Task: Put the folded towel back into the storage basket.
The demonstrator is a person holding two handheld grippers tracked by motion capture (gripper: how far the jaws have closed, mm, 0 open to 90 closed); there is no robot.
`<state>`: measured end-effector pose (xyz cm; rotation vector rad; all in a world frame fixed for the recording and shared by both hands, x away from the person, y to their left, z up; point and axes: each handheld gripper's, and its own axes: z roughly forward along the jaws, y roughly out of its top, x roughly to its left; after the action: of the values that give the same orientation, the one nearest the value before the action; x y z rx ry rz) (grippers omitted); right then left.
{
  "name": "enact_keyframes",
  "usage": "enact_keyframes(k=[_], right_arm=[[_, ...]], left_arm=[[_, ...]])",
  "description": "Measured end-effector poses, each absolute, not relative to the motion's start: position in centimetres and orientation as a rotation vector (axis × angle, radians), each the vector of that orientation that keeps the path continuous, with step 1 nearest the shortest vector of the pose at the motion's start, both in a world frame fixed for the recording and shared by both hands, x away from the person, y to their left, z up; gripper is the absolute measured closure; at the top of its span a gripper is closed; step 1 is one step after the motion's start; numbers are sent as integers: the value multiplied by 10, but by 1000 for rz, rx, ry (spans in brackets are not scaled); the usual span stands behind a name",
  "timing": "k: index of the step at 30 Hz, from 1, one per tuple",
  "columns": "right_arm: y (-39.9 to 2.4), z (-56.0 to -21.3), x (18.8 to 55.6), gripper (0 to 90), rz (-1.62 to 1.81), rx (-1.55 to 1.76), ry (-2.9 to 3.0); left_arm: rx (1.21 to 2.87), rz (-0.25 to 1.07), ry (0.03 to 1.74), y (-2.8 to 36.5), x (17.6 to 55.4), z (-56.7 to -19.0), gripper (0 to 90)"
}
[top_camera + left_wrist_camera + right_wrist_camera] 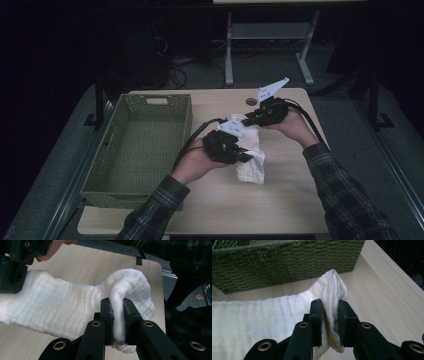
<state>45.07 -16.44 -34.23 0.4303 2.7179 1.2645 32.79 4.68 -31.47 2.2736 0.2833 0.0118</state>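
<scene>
The cloth point(248, 159) is a white, ribbed towel held off the table point(280, 200) between both grippers, just beside the basket point(186, 107) on the side facing the person's right arm. The left gripper point(243, 157) has its jaws closed down on a bunched fold at the near end of the cloth; in the left gripper view the fabric point(117, 322) is squeezed between the two pads and bulges out above them. The right gripper point(248, 120) pinches the far end in the same way, with a folded edge point(332, 312) trapped between its pads and the rest trailing off toward the other hand. The long axis of the cloth runs from the left gripper to the right gripper, roughly parallel to the near long wall of the basket, and the span between the two grips sags slightly. The basket lies sideways from this axis, and the left gripper is nearer to it than the right. The basket interior appears empty in the high view. Judgement: the coming move is a sideways carry toward the basket with both grips kept, so the cloth crosses the rim broadside; the left end would arrive first
</scene>
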Motion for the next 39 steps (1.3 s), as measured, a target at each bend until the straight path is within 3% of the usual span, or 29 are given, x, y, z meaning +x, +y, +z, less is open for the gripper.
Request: enact_keyframes(k=[13, 39], right_arm=[[-116, -328, 466, 752, 1263, 360, 2729], [9, -320, 475, 752, 1269, 209, 2756]], left_arm=[[2236, 33, 305, 109, 339, -291, 805], [2200, 113, 408, 241, 327, -289, 803]])
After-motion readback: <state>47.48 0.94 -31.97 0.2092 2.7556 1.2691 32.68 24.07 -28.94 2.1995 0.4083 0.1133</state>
